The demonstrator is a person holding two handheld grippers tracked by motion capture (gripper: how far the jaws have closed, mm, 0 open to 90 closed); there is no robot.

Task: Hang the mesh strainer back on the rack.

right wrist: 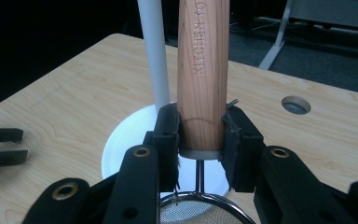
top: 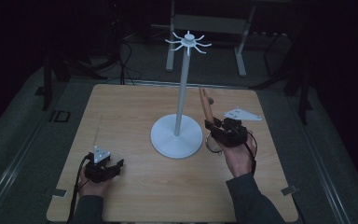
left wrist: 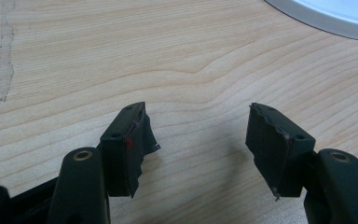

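Right now my right gripper (right wrist: 200, 135) is clamped on the wooden handle (right wrist: 202, 70) of a small mesh strainer (right wrist: 200, 210) (its basket hangs below the jaws), held upright just beside the white hook stand (top: 181, 93) on the wooden table (top: 121, 107). My left gripper (left wrist: 198, 140) rests low over the tabletop, jaws spread wide with nothing between them.
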